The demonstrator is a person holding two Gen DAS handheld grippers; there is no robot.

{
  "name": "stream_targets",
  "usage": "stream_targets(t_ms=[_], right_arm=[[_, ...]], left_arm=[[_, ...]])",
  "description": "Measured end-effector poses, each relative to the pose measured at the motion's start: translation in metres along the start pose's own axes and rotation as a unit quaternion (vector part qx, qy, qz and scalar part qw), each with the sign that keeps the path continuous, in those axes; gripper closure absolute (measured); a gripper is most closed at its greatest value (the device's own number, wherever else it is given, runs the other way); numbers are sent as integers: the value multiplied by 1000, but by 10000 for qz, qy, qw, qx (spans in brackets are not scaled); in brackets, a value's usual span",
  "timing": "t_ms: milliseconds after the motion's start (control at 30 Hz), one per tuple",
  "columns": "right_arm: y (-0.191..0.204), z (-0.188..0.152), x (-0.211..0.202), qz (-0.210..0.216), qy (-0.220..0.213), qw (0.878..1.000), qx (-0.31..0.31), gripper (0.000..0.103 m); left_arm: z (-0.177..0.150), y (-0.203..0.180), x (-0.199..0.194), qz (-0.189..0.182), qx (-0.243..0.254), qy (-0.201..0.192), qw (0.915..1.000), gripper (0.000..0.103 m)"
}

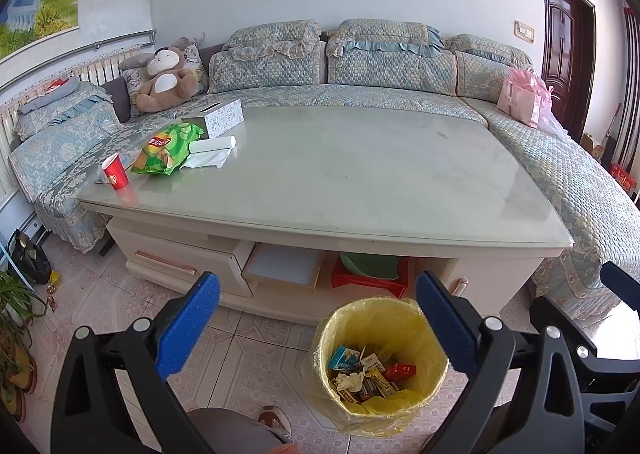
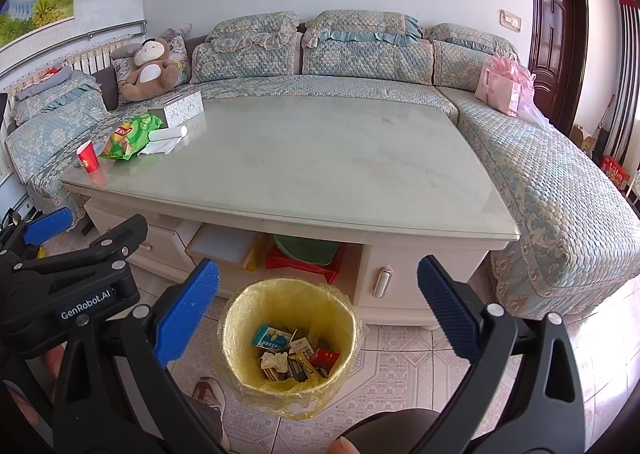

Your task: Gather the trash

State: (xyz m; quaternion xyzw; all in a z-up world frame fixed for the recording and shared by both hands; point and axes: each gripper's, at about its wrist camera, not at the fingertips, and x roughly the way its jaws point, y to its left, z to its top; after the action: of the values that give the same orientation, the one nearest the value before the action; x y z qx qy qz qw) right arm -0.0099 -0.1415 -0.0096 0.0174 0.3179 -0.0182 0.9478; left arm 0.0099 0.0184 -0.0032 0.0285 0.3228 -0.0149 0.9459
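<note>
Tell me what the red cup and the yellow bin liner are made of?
The red cup looks like paper: matte, thin-walled, with a printed emblem. The yellow liner in the bin looks like thin plastic film: see-through, crinkled and shiny where it folds over the rim.

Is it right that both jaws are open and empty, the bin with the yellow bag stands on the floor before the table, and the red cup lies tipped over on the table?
Not quite. The red cup stands upright near the table's left corner, as the left wrist view shows. The rest holds: the left gripper and right gripper are open and empty, and the bin stands on the floor before the table.
</note>
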Motion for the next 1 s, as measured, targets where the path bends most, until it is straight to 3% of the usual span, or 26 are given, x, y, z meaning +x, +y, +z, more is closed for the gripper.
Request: stream_targets(t_ms=[1000], right_arm=[[-1,-3,-1,-32,10,10000,-42,6]], left_arm=[[-1,5,1,-94,70,108,9999,7]])
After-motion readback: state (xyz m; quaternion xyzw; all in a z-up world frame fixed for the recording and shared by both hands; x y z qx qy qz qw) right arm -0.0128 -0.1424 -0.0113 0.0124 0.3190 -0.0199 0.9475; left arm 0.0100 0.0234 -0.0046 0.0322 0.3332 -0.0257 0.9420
